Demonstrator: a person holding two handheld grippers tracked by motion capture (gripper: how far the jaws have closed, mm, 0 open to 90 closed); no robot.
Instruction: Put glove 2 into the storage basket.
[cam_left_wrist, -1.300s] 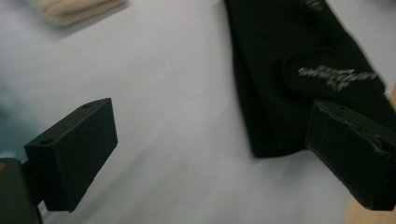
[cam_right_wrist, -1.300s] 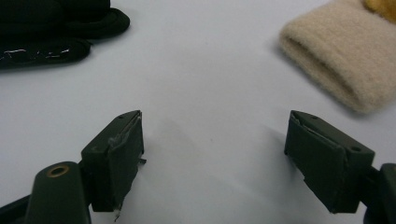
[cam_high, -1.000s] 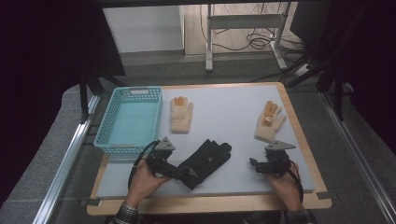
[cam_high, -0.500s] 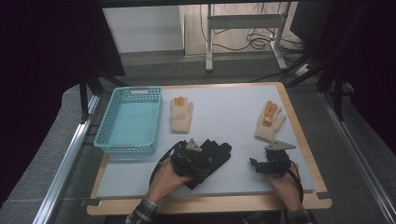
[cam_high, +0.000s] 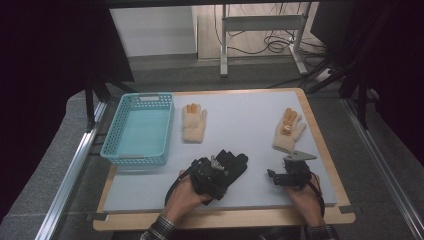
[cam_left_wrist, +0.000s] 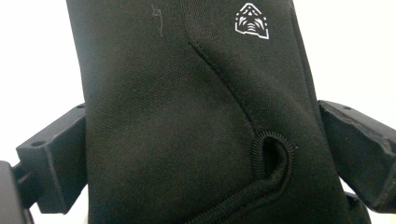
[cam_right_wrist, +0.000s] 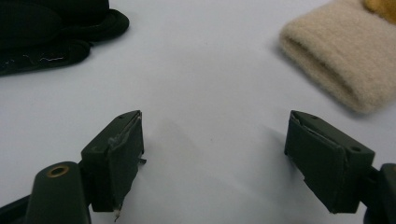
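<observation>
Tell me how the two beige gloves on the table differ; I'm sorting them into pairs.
The middle beige glove lies near the blue basket, while the right beige glove lies near the table's right edge by the right gripper. The middle one points straight away; the right one is tilted. The right one shows more orange at its fingers. Both are fuzzy, flat and untouched.

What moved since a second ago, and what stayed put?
The left gripper slid right from beside the basket onto the black glove. Its jaws now stand open on either side of the glove, not yet closed on it. The right gripper stayed open in its place on the table. The two beige gloves and the black glove did not move.
</observation>
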